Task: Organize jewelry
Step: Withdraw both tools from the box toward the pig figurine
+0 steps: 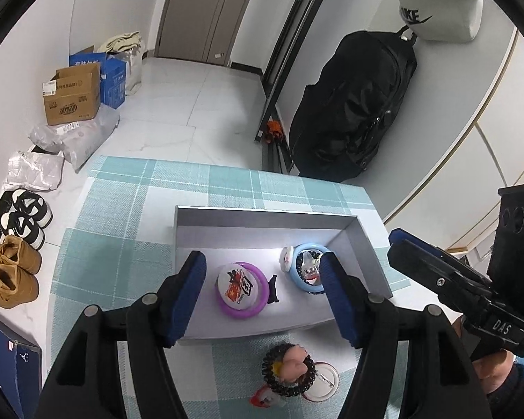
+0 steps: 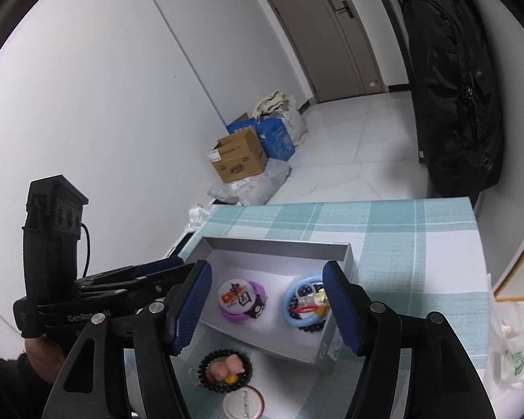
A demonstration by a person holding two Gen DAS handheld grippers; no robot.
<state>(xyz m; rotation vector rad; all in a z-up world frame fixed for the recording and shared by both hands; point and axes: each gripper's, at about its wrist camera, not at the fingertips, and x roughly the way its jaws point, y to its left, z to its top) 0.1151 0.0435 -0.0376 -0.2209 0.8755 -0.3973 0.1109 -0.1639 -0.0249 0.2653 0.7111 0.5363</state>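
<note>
Hovering with both sets of fingers spread and empty, I judge two rings (image 1: pixel 241 289) boxed (image 1: pixel 262 214); the bead bracelet (image 1: pixel 289 370) and badge (image 1: pixel 323 382) remain on the worktop (image 1: pixel 122 244).

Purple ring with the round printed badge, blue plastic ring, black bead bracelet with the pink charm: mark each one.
Purple ring with the round printed badge (image 1: pixel 241 288): left wrist view, on the badge face.
Blue plastic ring (image 2: pixel 290 314): right wrist view, on its left rim.
Black bead bracelet with the pink charm (image 1: pixel 269 373): left wrist view, on its left beads.
</note>
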